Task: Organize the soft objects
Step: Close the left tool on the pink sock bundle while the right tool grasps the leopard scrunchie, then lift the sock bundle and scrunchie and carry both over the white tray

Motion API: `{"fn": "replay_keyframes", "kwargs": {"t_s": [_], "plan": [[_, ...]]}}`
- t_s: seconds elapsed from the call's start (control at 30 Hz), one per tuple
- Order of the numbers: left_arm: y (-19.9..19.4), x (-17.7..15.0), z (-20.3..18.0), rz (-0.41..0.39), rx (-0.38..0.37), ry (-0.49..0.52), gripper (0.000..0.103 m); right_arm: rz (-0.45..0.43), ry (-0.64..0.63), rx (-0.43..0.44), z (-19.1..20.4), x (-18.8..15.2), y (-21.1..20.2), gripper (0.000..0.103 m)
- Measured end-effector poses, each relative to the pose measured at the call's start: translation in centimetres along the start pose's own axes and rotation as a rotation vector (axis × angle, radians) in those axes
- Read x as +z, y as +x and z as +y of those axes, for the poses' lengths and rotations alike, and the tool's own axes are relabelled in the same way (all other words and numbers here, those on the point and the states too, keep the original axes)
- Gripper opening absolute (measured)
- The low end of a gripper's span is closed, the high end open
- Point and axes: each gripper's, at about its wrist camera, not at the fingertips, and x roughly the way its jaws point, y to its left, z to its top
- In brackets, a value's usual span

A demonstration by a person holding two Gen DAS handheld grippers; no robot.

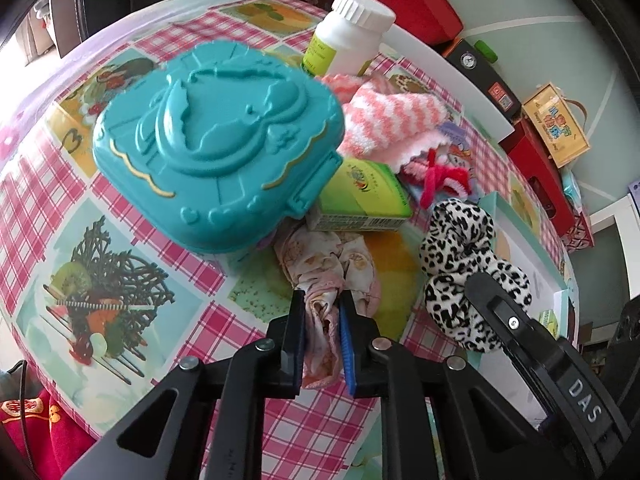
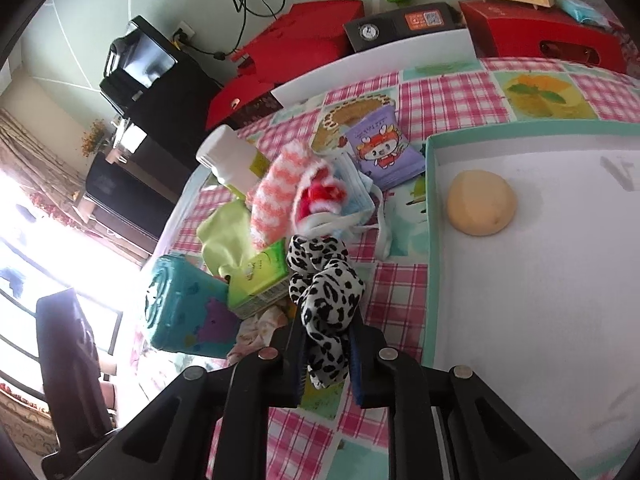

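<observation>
1. Left wrist view: one teal plastic case [image 1: 218,144], one white bottle [image 1: 348,36], one green carton [image 1: 362,196], one pink-white striped sock [image 1: 384,120], all on the checkered tablecloth [image 1: 40,200].
2. Left gripper [image 1: 322,334], jaws narrow, pinches one floral pink cloth [image 1: 328,268] lying on the tablecloth by the case.
3. Right gripper [image 2: 326,354], jaws narrow, clamps one leopard-print scrunchie [image 2: 324,292] just left of the tray.
4. One white tray [image 2: 560,280] holds one beige round squishy [image 2: 482,202].
</observation>
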Motion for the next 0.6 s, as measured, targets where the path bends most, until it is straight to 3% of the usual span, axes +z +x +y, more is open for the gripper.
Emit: {"fn": "replay_keyframes", "kwargs": {"t_s": [0.33, 0.6], "plan": [[-3.1, -0.1, -0.6, -0.071, -0.061, 0.036, 0.014, -0.136, 0.015, 0.011, 0.6, 0.3, -4.2, 0.018], [-7.5, -0.6, -2.3, -0.179, -0.131, 0.110, 0.014, -0.233, 0.081, -0.019, -0.6, 1.1, -6.9, 0.018]]}}
